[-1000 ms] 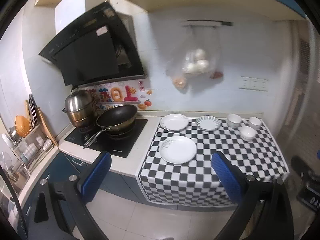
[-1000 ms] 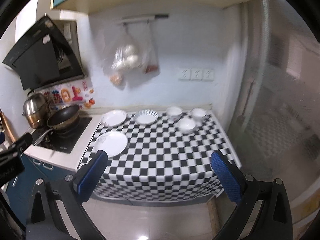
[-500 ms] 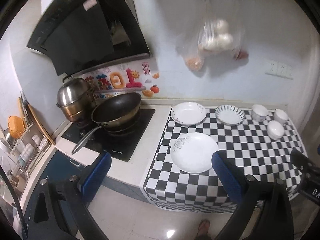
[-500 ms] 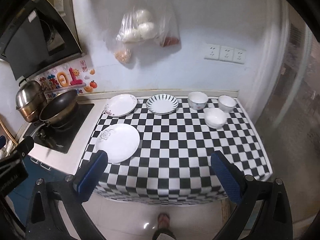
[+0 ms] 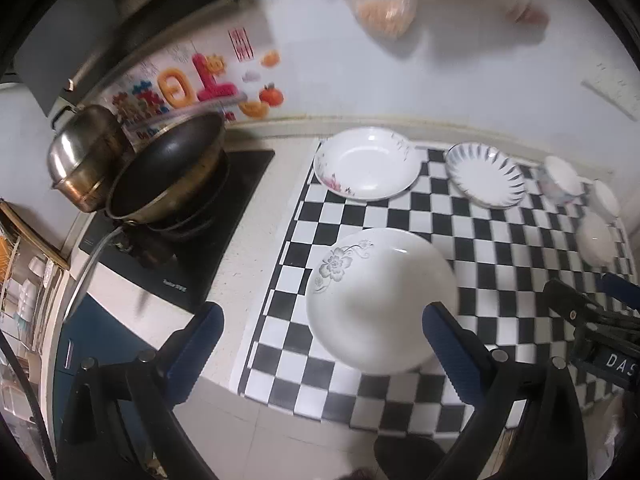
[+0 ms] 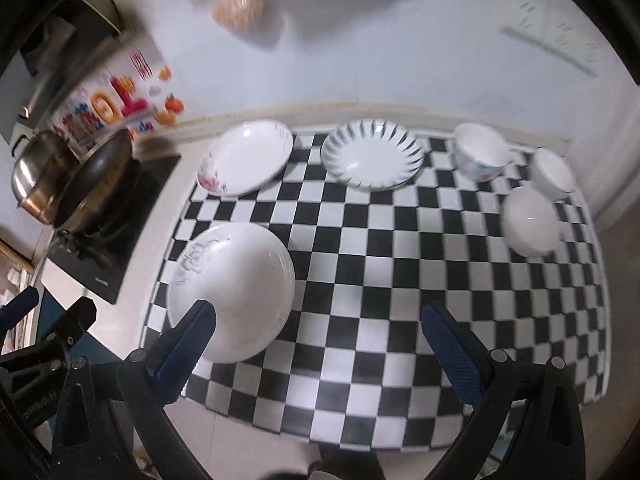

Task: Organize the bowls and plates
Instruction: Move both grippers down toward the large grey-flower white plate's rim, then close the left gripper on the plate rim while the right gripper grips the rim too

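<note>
A large white plate with a grey flower (image 5: pixel 380 300) (image 6: pixel 232 292) lies near the front left of the checkered cloth. Behind it sit a deep plate with pink flowers (image 5: pixel 366 164) (image 6: pixel 246 158) and a striped dish (image 5: pixel 484 178) (image 6: pixel 372 154). Three small white bowls (image 5: pixel 560 176) (image 6: pixel 478 156) (image 6: pixel 530 220) (image 6: pixel 554 172) cluster at the back right. My left gripper (image 5: pixel 320 344) hangs open above the counter's front edge, its right pad over the large plate's rim. My right gripper (image 6: pixel 320 344) is open above the cloth's front edge, empty.
A black wok (image 5: pixel 168 172) and a steel pot (image 5: pixel 82 160) stand on the black cooktop (image 5: pixel 224 216) left of the cloth. A dish rack (image 5: pixel 28 292) is at far left. Plastic bags (image 5: pixel 388 4) hang on the wall behind.
Both grippers have moved forward and down toward the counter, so the plates and bowls loom much larger. Both stay open and empty.
</note>
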